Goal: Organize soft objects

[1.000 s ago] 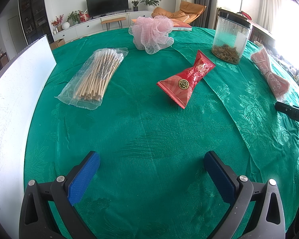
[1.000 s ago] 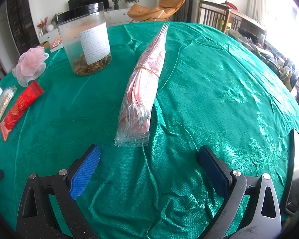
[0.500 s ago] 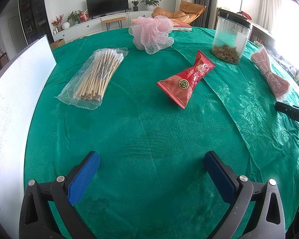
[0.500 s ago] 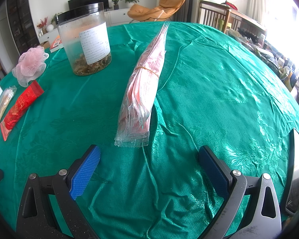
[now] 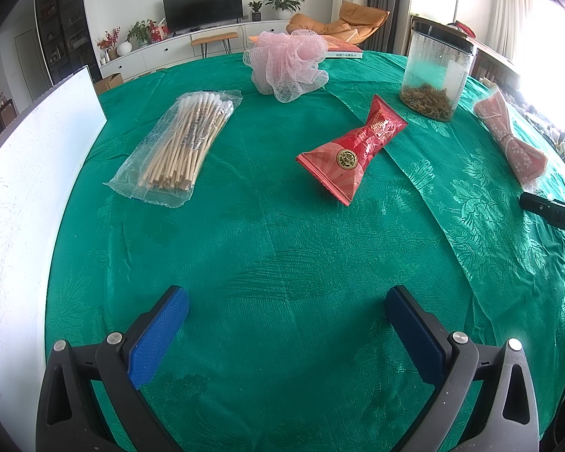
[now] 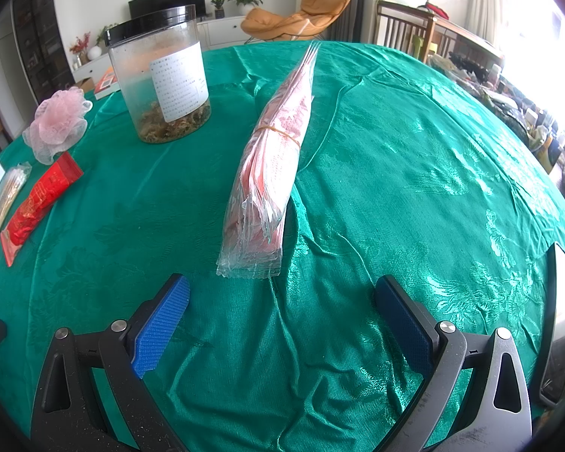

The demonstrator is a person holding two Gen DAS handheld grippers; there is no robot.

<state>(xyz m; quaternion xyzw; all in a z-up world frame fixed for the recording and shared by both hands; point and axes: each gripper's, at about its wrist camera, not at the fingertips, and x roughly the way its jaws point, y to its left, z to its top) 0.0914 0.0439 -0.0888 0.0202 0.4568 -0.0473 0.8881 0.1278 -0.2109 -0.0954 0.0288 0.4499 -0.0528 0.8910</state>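
Observation:
On the green tablecloth lie a pink mesh bath pouf point(image 5: 288, 64) point(image 6: 56, 126), a clear bag of cotton swabs point(image 5: 180, 147) point(image 6: 2, 199), a red snack packet point(image 5: 354, 150) point(image 6: 37, 203) and a banded pink bundle of plastic bags point(image 6: 271, 173) point(image 5: 508, 139). My left gripper point(image 5: 286, 312) hovers open over bare cloth, well short of the red packet. My right gripper point(image 6: 280, 309) stands open just in front of the near end of the pink bundle. Neither holds anything.
A clear jar with a black lid point(image 6: 162, 83) point(image 5: 435, 71) holding dried bits stands behind the bundle. A white board point(image 5: 22, 203) lines the table's left edge. A book point(image 5: 342, 51) lies at the far rim. A dark flat device point(image 6: 559, 339) sits at the right edge.

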